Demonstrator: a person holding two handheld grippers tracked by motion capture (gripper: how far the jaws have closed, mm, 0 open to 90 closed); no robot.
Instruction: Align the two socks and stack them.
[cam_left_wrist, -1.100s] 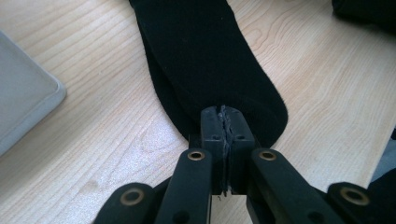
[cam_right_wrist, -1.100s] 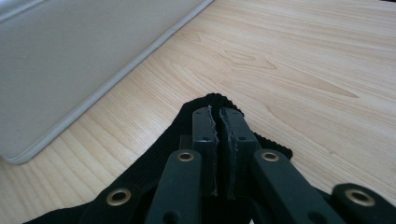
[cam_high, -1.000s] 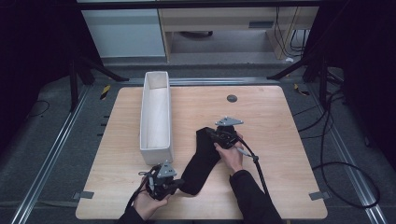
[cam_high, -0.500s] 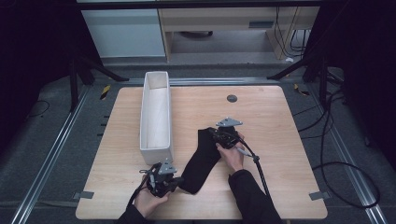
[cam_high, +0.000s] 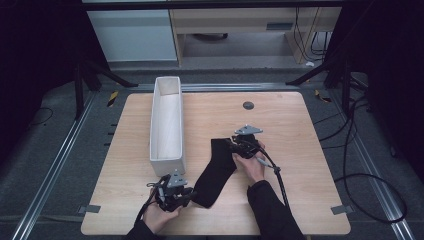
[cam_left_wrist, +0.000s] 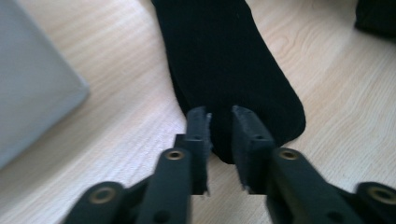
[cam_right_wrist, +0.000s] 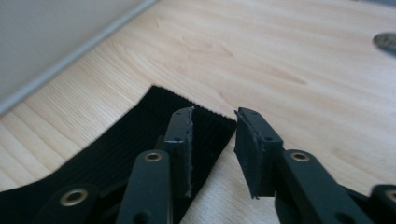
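Both grippers had just been opening: left gripper (cam_high: 186, 196) and right gripper (cam_high: 235, 145) stood spread over the flat black sock (cam_high: 216, 171). A rubbery pad might snag and bunch it.

**Bystanders on the Desk**

A long, narrow white open-topped box (cam_high: 167, 125) stands on the light wooden desk (cam_high: 300, 130), lengthwise from near the far edge toward the near edge, left of centre. A small round dark grommet (cam_high: 248, 105) sits flush in the desk close to the far edge, well apart from the box.
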